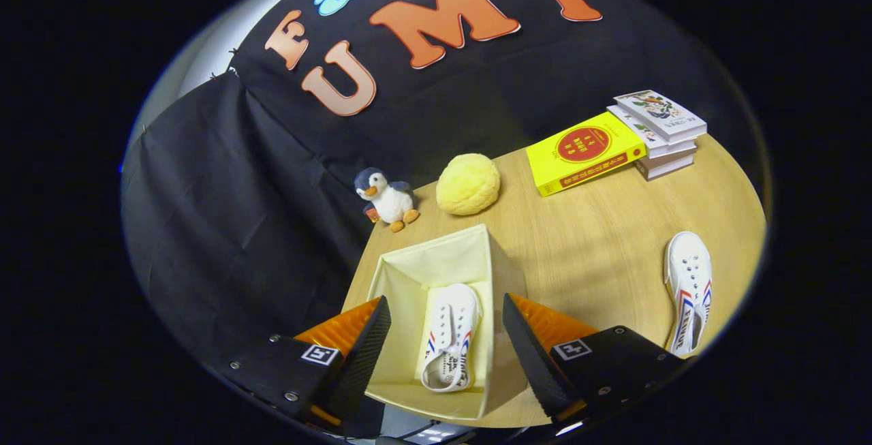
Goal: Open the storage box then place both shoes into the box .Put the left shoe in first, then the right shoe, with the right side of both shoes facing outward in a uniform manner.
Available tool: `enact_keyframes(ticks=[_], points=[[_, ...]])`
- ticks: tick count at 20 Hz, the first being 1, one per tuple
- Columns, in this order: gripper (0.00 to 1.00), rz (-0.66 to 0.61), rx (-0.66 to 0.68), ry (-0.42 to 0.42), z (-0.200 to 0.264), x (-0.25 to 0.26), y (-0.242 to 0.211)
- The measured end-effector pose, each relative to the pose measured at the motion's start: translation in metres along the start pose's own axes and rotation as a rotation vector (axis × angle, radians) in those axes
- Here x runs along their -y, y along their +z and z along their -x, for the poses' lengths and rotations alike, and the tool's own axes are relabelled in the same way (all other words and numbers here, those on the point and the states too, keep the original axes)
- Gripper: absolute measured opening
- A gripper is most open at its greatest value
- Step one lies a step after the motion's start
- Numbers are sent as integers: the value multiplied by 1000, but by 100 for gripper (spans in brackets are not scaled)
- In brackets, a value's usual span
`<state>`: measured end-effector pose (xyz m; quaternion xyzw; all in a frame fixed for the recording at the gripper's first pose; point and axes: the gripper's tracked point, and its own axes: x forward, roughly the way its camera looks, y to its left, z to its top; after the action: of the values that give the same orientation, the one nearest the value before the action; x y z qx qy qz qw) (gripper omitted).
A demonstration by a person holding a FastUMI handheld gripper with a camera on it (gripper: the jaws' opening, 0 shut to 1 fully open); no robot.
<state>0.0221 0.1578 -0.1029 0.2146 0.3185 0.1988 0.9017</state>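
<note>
- Storage box (409, 274): open, pale fabric, standing at the desk's near-left corner, its mouth facing up toward the tool.
- Contents: one white shoe (449, 336) with red and blue side stripes lies on the box floor, against the right wall, lace side up, toe pointing away from the tool. The strip of floor to its left is bare.
- Second shoe (689, 288): same pattern, lying on the desk (599, 240) near the right edge, well apart from the box, toe pointing away.
- Tool (446, 349): fingers apart and holding nothing, poised above the box with the boxed shoe showing between them.
- Step in hand, as a judgement: the box is open and the first shoe is in; fetching the second shoe is what remains.
- Next move calls for: travel to the right edge, a grip across that shoe's body, then a return to set it in the bare strip beside the first, facing the same way. Whether the shoes' sides meet the orientation rule cannot be told from here.
- Other items: a plush penguin (387, 198) and a yellow round cushion (468, 184) along the far edge; a yellow book (582, 152) and a stack of books (659, 133) toward the far-right corner, all clear of the path.
</note>
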Motion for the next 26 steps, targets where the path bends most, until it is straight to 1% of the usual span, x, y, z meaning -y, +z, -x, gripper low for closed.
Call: enact_keyframes(ticks=[8, 17, 22, 26], points=[[98, -36, 18, -118, 36, 98, 15], [98, -79, -22, -252, 59, 212, -2], [98, -47, -74, -320, 65, 264, -23], [98, 18, -120, -377, 65, 300, -44]])
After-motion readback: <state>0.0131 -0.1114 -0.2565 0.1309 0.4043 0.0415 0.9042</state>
